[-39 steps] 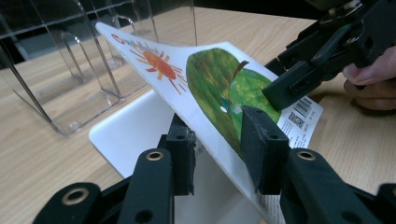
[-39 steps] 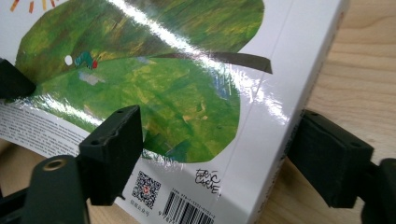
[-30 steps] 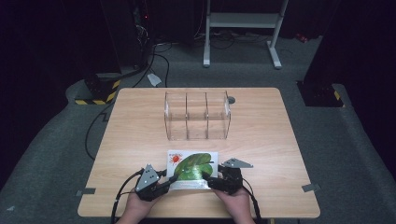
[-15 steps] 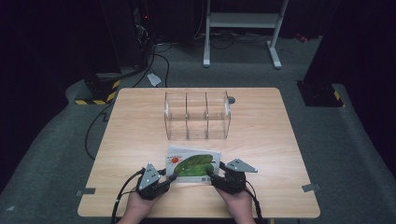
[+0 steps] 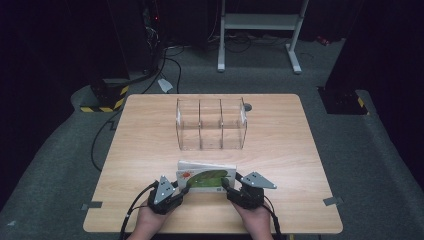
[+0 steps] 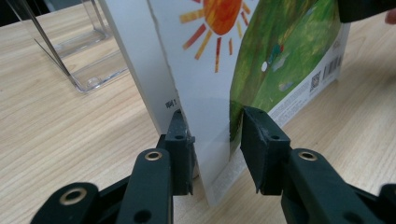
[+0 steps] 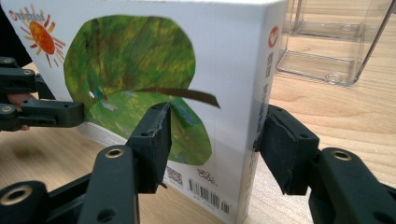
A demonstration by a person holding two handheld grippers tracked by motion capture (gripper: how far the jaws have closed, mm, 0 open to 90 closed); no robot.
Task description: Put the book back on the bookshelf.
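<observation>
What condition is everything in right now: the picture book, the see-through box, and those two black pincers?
Picture book: closed, tipped up on one long edge on the table, gripped at both ends.
Clear organizer: upright, its three compartments empty, apart from the book.
Left gripper: shut on the book's spine end.
Right gripper: jaws just been closing, now pressing front and back covers at the other end.
Table: bearing book and organizer.

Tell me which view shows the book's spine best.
The right gripper view: the book turns its white spine toward the camera, with printed characters running down it. The left gripper view shows the sun and green cover plus the page edges. The high view shows the book standing between both tools, spine too small to read.
</observation>
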